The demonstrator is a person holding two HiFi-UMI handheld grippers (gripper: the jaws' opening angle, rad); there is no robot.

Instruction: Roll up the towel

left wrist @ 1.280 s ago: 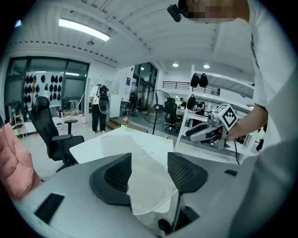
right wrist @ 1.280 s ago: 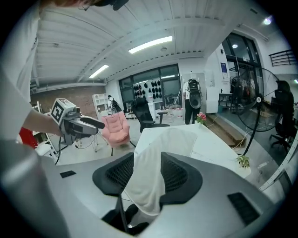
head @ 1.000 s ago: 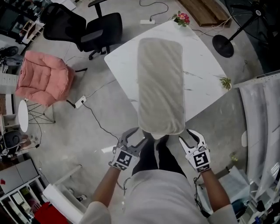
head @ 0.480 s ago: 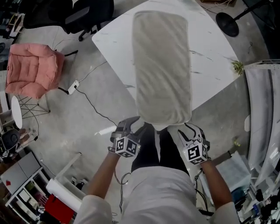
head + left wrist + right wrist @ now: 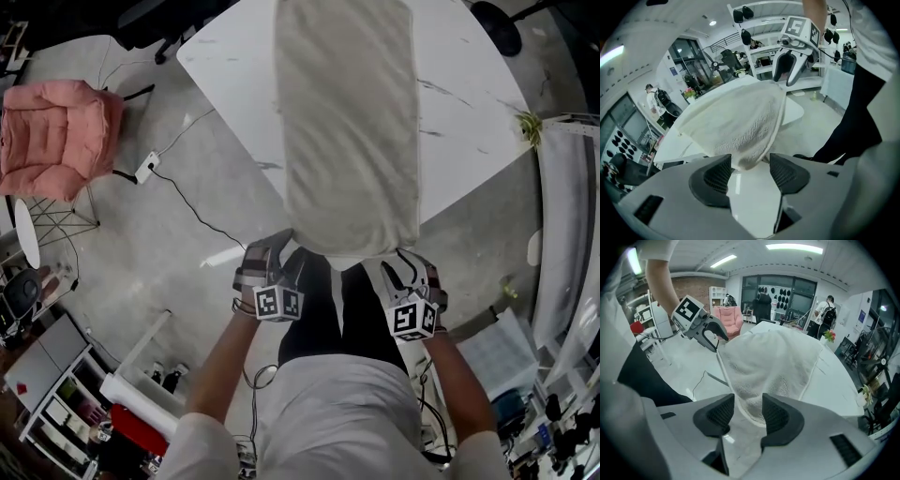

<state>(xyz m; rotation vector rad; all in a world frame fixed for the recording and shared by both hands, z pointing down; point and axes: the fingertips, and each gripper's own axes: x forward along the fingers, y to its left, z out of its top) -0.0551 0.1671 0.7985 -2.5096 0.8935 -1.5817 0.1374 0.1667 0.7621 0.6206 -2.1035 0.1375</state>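
Towel (image 5: 347, 122) lies flat, near end over the bench (image 5: 469, 103) edge. Left gripper (image 5: 279, 251) and right gripper (image 5: 401, 270): fingers (image 5: 717, 176) open, straddling its near corners. I judge no roll started yet.

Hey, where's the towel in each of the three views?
Head view: towel upper centre, near end hanging over the white table edge.
Left gripper view: towel at centre, narrowing downward.
Right gripper view: towel at centre, likewise.
Shared landmark: that white table.

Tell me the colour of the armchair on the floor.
The armchair is pink; head view shows it best.
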